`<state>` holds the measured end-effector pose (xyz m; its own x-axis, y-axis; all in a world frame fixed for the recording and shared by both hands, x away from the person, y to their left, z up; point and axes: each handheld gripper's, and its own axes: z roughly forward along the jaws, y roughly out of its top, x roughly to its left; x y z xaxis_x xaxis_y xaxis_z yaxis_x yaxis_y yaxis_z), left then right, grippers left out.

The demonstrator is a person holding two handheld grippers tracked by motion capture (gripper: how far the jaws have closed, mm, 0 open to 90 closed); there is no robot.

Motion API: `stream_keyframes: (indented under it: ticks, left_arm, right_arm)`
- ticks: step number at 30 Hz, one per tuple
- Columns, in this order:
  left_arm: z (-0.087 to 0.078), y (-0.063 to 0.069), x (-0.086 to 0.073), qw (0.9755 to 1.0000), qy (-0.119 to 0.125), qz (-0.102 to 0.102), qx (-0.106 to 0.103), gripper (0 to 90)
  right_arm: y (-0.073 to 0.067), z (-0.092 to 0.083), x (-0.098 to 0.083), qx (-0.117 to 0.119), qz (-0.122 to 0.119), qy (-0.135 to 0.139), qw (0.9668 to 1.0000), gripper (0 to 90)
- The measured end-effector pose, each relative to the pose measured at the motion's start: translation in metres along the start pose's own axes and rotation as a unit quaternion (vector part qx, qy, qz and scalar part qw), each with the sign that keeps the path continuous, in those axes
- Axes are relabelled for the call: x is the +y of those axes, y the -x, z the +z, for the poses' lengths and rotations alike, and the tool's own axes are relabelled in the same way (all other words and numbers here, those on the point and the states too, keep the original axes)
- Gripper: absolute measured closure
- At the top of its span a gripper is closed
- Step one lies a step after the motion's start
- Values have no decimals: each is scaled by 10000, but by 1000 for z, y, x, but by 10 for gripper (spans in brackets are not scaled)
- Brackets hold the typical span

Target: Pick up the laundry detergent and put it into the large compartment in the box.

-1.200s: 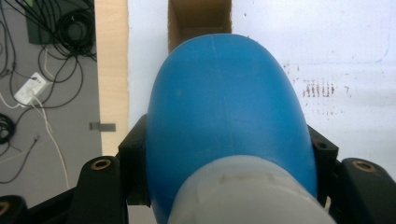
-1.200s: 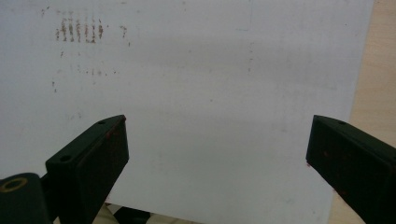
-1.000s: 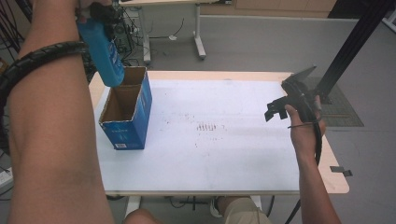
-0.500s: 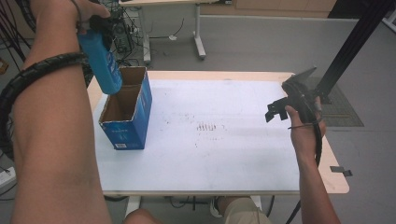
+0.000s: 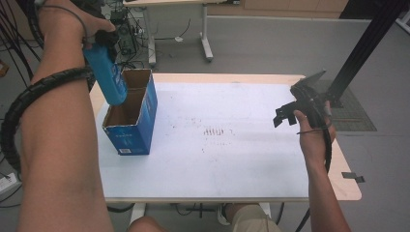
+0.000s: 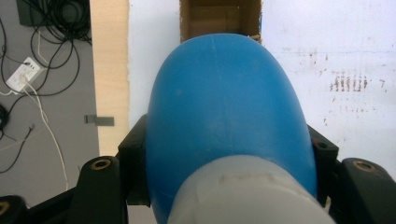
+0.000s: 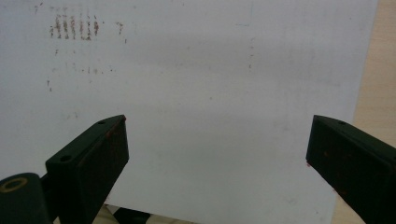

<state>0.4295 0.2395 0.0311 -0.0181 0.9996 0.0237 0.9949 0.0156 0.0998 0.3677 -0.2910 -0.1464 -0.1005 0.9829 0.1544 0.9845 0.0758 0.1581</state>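
Left gripper (image 5: 104, 41) raised, jaws clamped, right gripper (image 7: 217, 154) jaws apart

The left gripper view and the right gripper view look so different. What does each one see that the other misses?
The left gripper view alone has the blue bottle clamped between its jaws, the open cardboard box beyond it, and cables on the floor. The right gripper view alone has its own two black jaws spread wide with nothing between them. Both take in the white table top with its reddish-brown marks.

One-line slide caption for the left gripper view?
Left claw grips a blue bottle above the open cardboard box on the white table.
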Motion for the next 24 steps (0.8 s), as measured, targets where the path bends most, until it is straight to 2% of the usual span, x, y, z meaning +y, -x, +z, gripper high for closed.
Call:
stream_keyframes:
  ticks: [12, 24]
  left_arm:
    - [31, 4, 6, 9997, -147, 175, -17, 374]
    - [61, 2, 6, 9995, -197, 221, -95, 374]
  right_arm:
    - [-2, 2, 1, -2, 1, -31, 10000, 57]
    - [0, 5, 0, -1, 37, -52, 10000, 57]
